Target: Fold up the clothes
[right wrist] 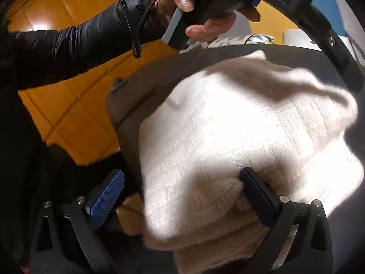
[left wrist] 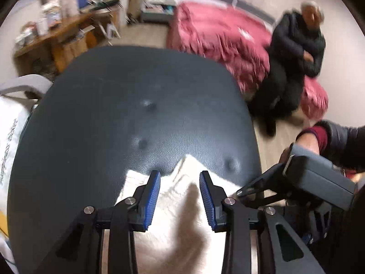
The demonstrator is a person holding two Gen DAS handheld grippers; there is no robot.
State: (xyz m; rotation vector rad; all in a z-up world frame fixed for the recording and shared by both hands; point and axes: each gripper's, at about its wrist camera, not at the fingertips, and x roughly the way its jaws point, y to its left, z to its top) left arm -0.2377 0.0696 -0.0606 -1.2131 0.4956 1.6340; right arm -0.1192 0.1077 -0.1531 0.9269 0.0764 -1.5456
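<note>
A: One sweater (right wrist: 228, 123), white knit, bundled in loose folds on the dark table (left wrist: 114, 114). State position relative to right claw (right wrist: 182, 194).

B: Directly ahead, partly between the jaws. Jaws wide apart, gripping nothing. One finger (right wrist: 257, 189) touching the knit. Blue pad (right wrist: 105, 196) of the other finger bare, out past the table edge.

A: Left claw (left wrist: 180, 196)?

B: Open as well, pointing steeply down over the same sweater. Knit visible between and below the pads, not pinched. Contact with the fabric: cannot tell.

A: Long axis?

B: Judged to run from the near table edge, at the right claw, away toward the left claw. Blurred outline, so treat as approximate.

A: Nearer side?

B: Right claw, already against the bundle. Left claw just beside it and above. For any further fold, likely pinch at the near edge first and keep both layers together. Risk: thick knit slipping from one pad only.

A: Count.

B: Two claws, two hands: right hand (left wrist: 305, 141), left hand (right wrist: 182, 4). One sweater, one table. Farther off, one pink bed cover (left wrist: 216, 36) and one person (left wrist: 294, 52) seated on the floor against it.
</note>
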